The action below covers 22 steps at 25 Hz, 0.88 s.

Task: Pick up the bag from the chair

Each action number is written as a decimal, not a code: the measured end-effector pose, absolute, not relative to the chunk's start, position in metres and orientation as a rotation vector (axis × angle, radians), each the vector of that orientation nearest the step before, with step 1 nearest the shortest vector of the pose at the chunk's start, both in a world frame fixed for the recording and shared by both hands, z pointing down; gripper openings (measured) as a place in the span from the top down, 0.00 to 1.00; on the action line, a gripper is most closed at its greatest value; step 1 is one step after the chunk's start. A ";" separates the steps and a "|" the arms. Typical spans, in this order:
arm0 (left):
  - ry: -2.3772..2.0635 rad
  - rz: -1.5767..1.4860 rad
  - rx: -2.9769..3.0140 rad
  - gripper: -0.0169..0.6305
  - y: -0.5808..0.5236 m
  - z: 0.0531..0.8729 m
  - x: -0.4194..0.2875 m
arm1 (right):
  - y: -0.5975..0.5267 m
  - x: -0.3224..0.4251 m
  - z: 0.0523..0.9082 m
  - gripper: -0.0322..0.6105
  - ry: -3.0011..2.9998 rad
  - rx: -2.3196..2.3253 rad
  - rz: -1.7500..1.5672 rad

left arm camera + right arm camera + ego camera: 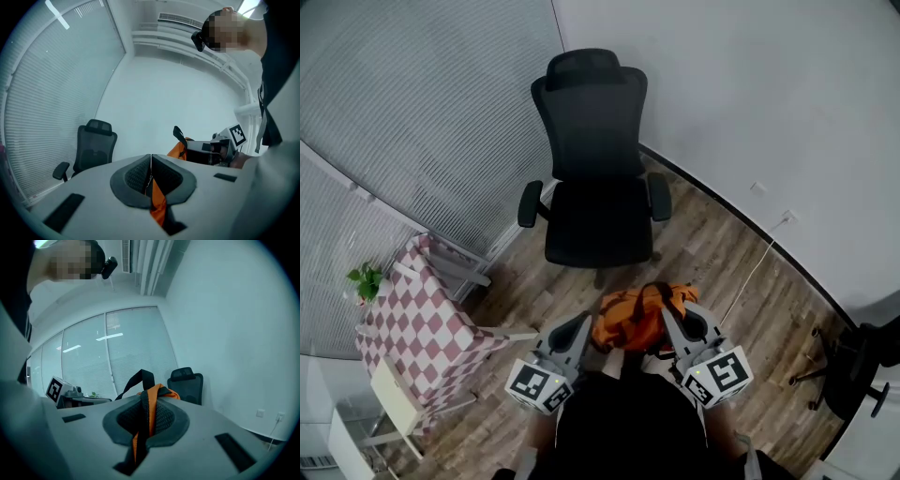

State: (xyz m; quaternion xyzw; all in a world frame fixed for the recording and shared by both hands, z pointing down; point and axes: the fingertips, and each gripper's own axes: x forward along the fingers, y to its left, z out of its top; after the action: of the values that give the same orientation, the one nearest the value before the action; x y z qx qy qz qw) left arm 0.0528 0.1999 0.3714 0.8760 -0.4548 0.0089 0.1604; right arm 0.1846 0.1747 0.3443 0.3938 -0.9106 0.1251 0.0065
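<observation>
An orange bag (639,315) with black straps hangs in the air between my two grippers, in front of the black office chair (592,169), whose seat is bare. My left gripper (584,325) is shut on orange fabric and a black strap of the bag (158,206). My right gripper (668,317) is shut on an orange and black strap (146,416), and the bag's top loop (140,378) stands up beyond its jaws. In the left gripper view the bag (178,150) shows next to the right gripper. The chair (89,147) stands at the left there, and at the right in the right gripper view (187,385).
A small table with a red-checked cloth (417,323) stands at the left, with a plant (364,279) beside it. Window blinds (422,112) run along the left and a white wall (750,103) behind the chair. A white cable (755,267) lies on the wooden floor, and another chair's base (853,366) shows at the right.
</observation>
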 end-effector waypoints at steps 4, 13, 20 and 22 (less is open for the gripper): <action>-1.312 0.012 2.533 0.92 0.208 0.357 0.051 | 0.180 0.181 0.335 0.91 -2.867 1.210 0.340; -1.334 0.026 2.502 0.92 0.229 0.364 0.036 | 0.197 0.173 0.337 0.91 -2.893 1.180 0.350; -1.329 0.022 2.508 0.92 0.232 0.363 0.031 | 0.207 0.170 0.335 0.91 -2.893 1.170 0.365; -1.323 0.020 2.514 0.92 0.232 0.363 0.032 | 0.210 0.171 0.336 0.91 -2.889 1.168 0.365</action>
State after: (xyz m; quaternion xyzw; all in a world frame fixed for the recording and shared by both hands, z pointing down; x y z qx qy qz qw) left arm 0.0318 0.2320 0.3631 0.8749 -0.4605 0.0069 0.1496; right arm 0.1706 0.2101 0.3357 0.3723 -0.9208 0.1165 0.0021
